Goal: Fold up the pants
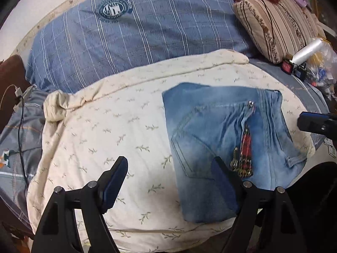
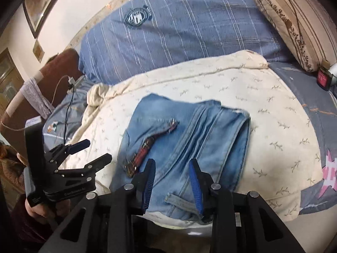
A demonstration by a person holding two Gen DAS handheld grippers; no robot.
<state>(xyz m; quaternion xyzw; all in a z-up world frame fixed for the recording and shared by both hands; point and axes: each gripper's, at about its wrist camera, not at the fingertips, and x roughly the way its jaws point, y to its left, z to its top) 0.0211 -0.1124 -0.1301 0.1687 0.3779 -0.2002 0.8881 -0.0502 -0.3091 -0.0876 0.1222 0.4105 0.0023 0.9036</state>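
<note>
Light blue denim pants lie folded into a compact packet on a cream leaf-print blanket. A red plaid zip trim shows on top. My left gripper hovers open over the packet's left edge, its right finger above the denim and nothing gripped. My right gripper stands over the packet's near edge by the belt loop. Its blue pads are apart, with the denim lying flat below them. In the left wrist view it pokes in from the right.
A blue striped pillow lies behind the blanket and a beige striped cushion at the back right. A charger cable trails at the left. A red box and plastic clutter sit at the right.
</note>
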